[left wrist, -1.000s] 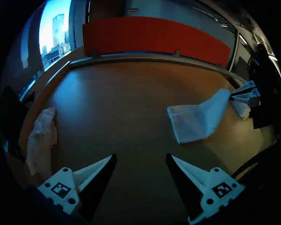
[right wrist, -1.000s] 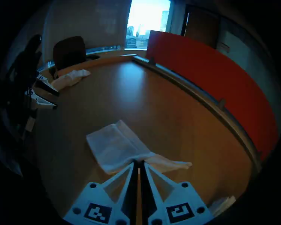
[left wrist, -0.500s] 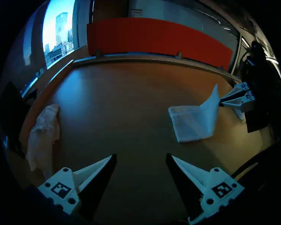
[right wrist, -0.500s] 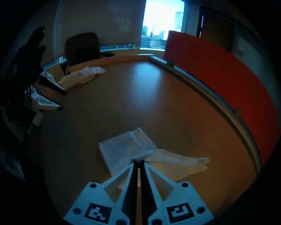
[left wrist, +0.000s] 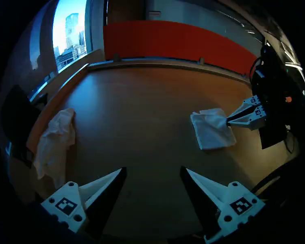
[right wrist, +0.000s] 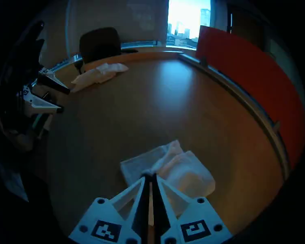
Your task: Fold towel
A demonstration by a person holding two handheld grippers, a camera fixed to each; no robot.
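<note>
Now the right gripper (right wrist: 150, 175) has its jaws pinched shut on the towel (right wrist: 181, 171) edge; the left gripper (left wrist: 152, 171) gapes wide, empty. Cloth looks light and floppy, so grip corners

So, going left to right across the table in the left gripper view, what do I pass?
crumpled white cloth by the table's left edge → folded towel right of centre → right gripper, shut on the towel's right edge
</note>
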